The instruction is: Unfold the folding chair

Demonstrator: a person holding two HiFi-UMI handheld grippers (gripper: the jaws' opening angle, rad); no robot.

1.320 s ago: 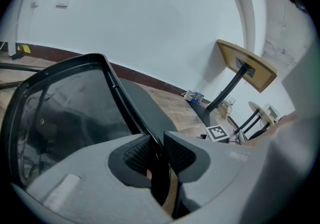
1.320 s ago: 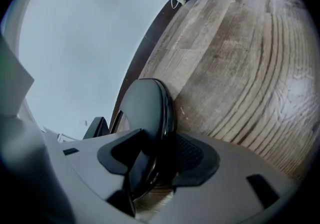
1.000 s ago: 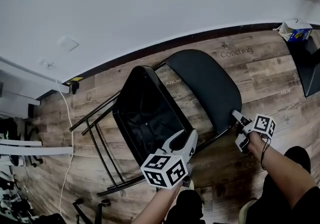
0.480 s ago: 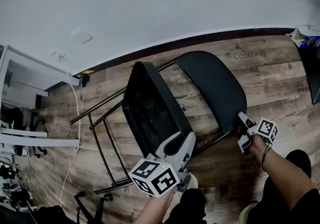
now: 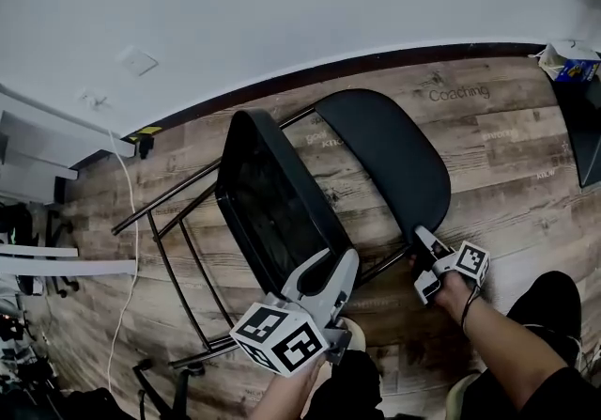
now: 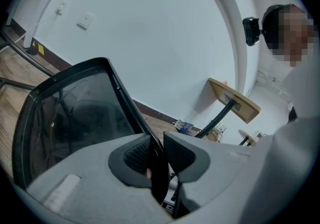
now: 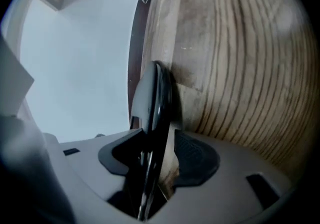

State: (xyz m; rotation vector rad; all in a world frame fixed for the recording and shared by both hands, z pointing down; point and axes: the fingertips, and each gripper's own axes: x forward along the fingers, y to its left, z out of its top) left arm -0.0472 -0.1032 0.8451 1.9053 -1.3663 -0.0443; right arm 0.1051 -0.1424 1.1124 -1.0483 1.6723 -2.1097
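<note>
Black seat rim pinched in left tongs; right tongs just widened, loose around backrest edge.

A: Chair condition?

B: Black folding chair, part-open, tipped over on the wood floor. Glossy rimmed seat panel stands up on edge, its long axis running away from the baseboard.

A: Backrest and legs?

B: Matte rounded backrest lies flat, its top end near the baseboard. Thin tube legs splay out along the baseboard, well apart from it at their lower ends.
</note>
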